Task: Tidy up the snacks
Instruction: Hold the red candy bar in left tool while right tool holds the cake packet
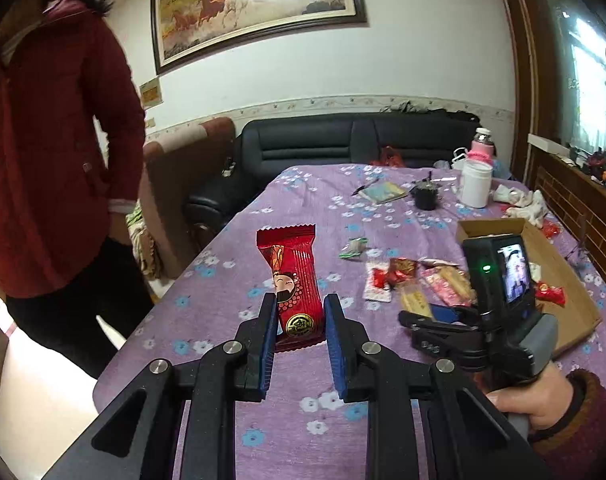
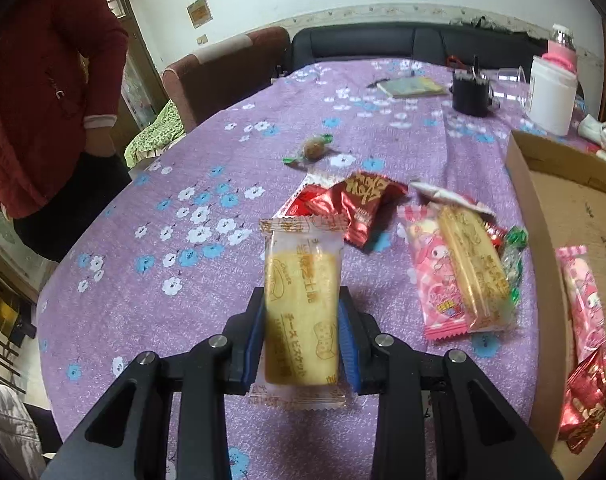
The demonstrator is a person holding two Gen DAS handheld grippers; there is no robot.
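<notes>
My left gripper (image 1: pixel 299 304) is shut on a red snack packet (image 1: pixel 293 280) with a cartoon face, held above the purple flowered tablecloth (image 1: pixel 303 412). My right gripper (image 2: pixel 301 300) is shut on a clear-wrapped yellow biscuit packet (image 2: pixel 301 312), held above the cloth. Loose snacks lie ahead of it: a red foil packet (image 2: pixel 355 204), a pink packet (image 2: pixel 431 276) with another yellow biscuit packet (image 2: pixel 475 264) on top, and a small wrapped candy (image 2: pixel 313 148). A cardboard box (image 2: pixel 543 240) at the right holds a pink packet (image 2: pixel 587 304) and red packets (image 2: pixel 587 400). The right gripper's body shows in the left wrist view (image 1: pixel 499 304).
A person in a red coat (image 1: pixel 47 152) stands left of the table. At the far end stand a white container (image 2: pixel 551 96), a black cup (image 2: pixel 471 94), a notebook (image 2: pixel 413 87) and a pink-topped bottle (image 1: pixel 481 148). A dark sofa (image 1: pixel 343 140) and a brown chair (image 2: pixel 223 76) lie beyond.
</notes>
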